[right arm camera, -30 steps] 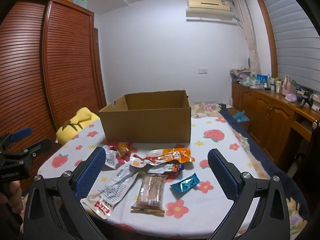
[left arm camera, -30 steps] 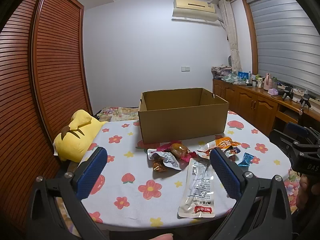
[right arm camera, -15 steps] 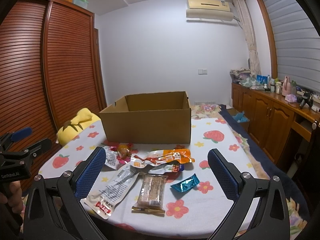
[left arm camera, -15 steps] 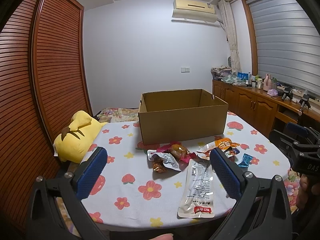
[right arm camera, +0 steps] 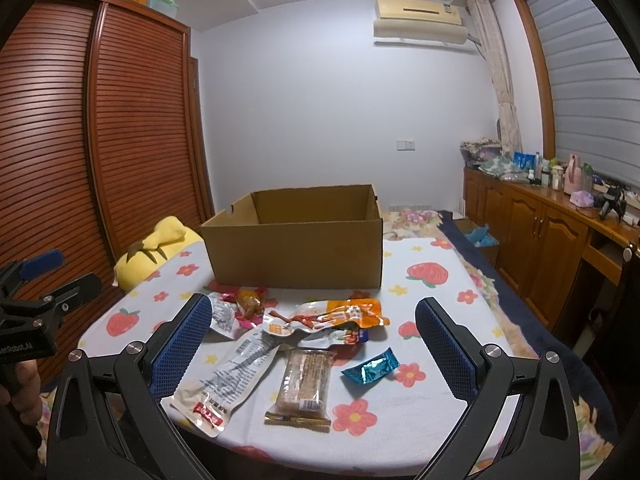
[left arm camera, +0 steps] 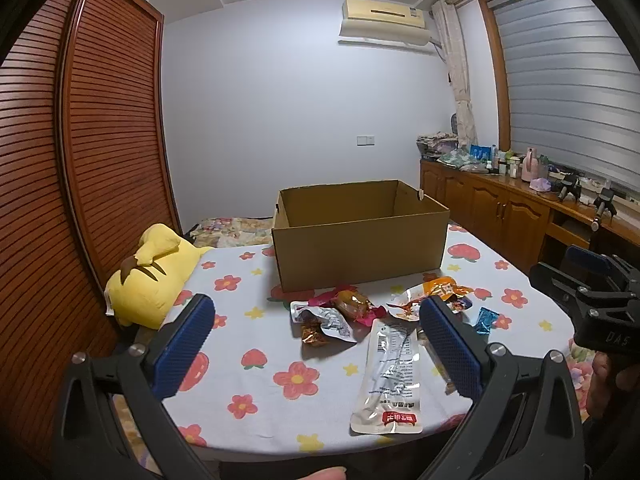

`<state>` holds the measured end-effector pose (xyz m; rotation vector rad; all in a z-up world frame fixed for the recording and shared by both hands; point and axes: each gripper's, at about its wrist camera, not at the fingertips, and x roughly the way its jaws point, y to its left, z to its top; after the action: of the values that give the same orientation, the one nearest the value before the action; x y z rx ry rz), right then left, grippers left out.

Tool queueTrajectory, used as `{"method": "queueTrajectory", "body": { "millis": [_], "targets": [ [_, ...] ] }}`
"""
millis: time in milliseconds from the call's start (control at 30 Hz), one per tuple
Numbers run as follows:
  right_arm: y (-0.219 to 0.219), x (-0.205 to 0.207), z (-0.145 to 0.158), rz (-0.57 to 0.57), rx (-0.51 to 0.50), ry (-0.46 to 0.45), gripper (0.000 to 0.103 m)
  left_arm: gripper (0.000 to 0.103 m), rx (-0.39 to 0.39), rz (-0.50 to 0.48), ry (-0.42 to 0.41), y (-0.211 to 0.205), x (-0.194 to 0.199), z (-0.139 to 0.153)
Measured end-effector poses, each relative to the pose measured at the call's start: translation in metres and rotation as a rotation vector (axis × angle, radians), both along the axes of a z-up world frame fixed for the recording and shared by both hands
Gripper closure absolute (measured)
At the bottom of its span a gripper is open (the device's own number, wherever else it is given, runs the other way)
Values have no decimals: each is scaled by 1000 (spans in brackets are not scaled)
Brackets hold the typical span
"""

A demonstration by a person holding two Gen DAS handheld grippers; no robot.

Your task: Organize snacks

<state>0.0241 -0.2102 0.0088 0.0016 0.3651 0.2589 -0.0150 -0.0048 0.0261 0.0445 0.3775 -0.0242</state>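
While both tools hang above the near edge of the floral tablecloth (right arm camera: 436,292), neither has hold of anything: the left gripper (left arm camera: 316,346) has its blue-padded fingers (left arm camera: 182,346) spread wide with nothing between them, and the right gripper (right arm camera: 310,346) is spread equally wide and likewise empty. An open cardboard box (right arm camera: 296,248) stands upright at 12 o'clock from the right gripper, beyond the snacks; what its floor holds cannot be told from either view. All visible snacks lie loose on the cloth in front of the box. In the right wrist view, a long clear pouch with a red label (right arm camera: 226,382) lies at 7 o'clock of the cluster, its upper end under an orange packet (right arm camera: 340,314). A brown biscuit bar (right arm camera: 304,386) lies just beside the pouch at 6 o'clock, and a blue foil candy (right arm camera: 370,368) sits apart at 4 o'clock. A silver wrapper (right arm camera: 224,316) and a pink-wrapped bun (right arm camera: 250,304) lie close together at 10 o'clock, near the box front. A yellow plush toy (left arm camera: 154,276) rests at the cloth's left edge, at 9 o'clock from the box. The left wrist view shows a small brown packet (left arm camera: 314,332) touching the silver wrapper.
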Motion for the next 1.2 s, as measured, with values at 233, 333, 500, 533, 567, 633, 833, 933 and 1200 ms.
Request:
{"method": "queueTrajectory", "body": {
  "millis": [233, 333, 500, 533, 567, 633, 833, 933, 1200],
  "targets": [
    [1, -2, 4, 2, -1, -2, 0, 0, -4, -1, -4, 1, 0, 2],
    [2, -4, 6, 4, 1, -1, 0, 0, 1, 1, -6, 0, 0, 3],
    [2, -5, 7, 4, 1, -4, 0, 0, 2, 1, -8, 1, 0, 3],
    [4, -8, 10, 5, 0, -7, 0, 0, 3, 0, -8, 1, 0, 3],
    [5, -8, 11, 6, 0, -7, 0, 0, 3, 0, -8, 1, 0, 3],
    [5, -8, 11, 6, 0, -7, 0, 0, 3, 1, -9, 1, 0, 3],
    [6, -7, 10, 8, -2, -5, 0, 0, 2, -2, -5, 0, -1, 2],
    [6, -7, 9, 8, -3, -5, 0, 0, 3, -3, -1, 0, -1, 2],
    [4, 0, -4, 13, -17, 30, 0, 0, -8, -31, 40, -1, 10, -11]
  ]
}}
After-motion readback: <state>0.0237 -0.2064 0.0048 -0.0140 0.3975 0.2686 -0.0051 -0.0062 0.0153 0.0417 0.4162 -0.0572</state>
